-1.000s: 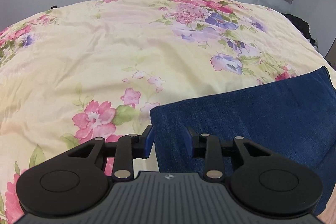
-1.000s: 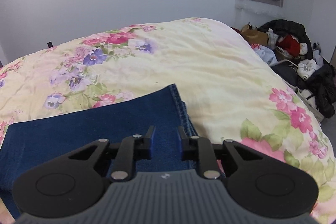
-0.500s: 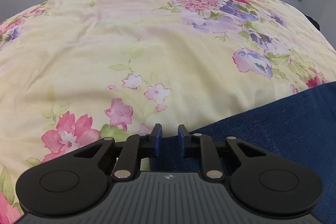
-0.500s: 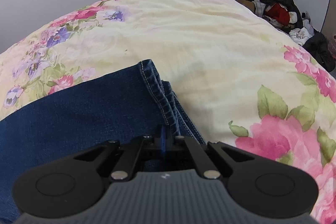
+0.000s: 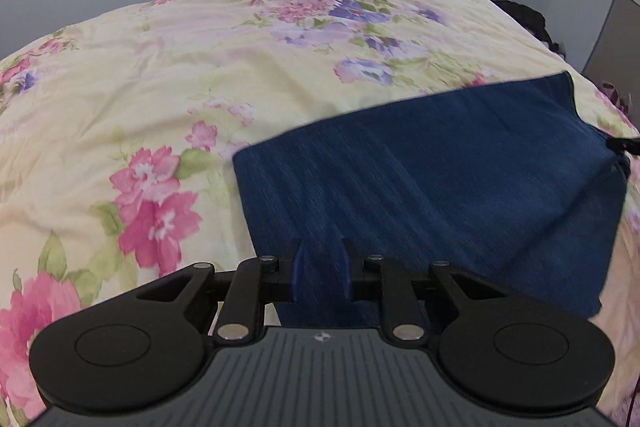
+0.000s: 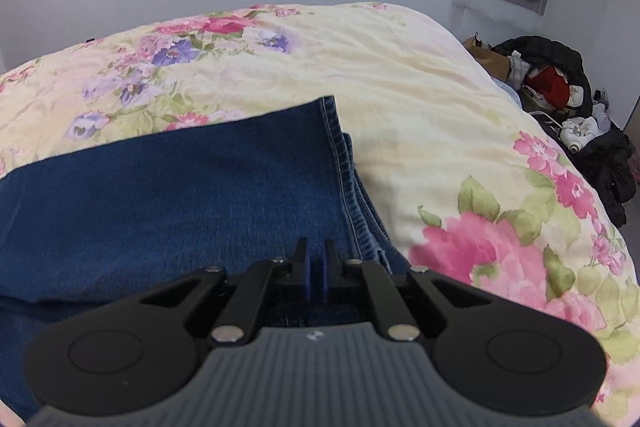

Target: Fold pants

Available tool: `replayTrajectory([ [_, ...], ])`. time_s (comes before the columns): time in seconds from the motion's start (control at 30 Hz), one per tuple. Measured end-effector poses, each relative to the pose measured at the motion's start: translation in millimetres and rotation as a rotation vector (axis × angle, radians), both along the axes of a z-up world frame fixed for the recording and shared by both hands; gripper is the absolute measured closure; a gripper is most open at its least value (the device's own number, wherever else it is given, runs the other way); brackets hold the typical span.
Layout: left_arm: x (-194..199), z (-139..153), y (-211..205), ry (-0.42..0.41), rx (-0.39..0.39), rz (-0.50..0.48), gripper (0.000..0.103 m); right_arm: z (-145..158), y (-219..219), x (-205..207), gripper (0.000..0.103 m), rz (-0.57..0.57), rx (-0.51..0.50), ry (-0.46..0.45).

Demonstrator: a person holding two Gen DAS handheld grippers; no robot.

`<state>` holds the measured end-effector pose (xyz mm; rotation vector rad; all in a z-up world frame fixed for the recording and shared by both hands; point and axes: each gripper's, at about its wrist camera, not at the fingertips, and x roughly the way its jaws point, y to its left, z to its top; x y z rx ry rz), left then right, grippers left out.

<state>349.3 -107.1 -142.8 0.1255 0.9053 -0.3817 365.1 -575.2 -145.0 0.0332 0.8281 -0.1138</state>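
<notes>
we pinch pants [image 6: 180, 195] near hem, right gripper [image 6: 316, 269] clamped on denim (heavy, floppy); left gripper [image 5: 320, 269] grip: unclear.

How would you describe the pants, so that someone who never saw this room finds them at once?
Find the bed with the pale yellow floral cover. The pants lie on its near part, under both grippers. They are the only plain dark blue denim there, with a stitched hem facing the clothes pile beside the bed.

Right tool [image 6: 316, 269] nearly closed over blue jeans [image 6: 180, 195] near hemmed edge; jeans flat on floral bedspread [image 6: 420, 99]; clothes pile [image 6: 560, 95] far right.
</notes>
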Motion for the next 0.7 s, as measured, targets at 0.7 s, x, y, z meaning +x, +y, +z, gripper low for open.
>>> replayTrajectory([
  [0.7,-42,-24,5,0.163,0.041,0.010,0.087,-26,-13,-11,0.103,-0.054,0.055,0.067],
])
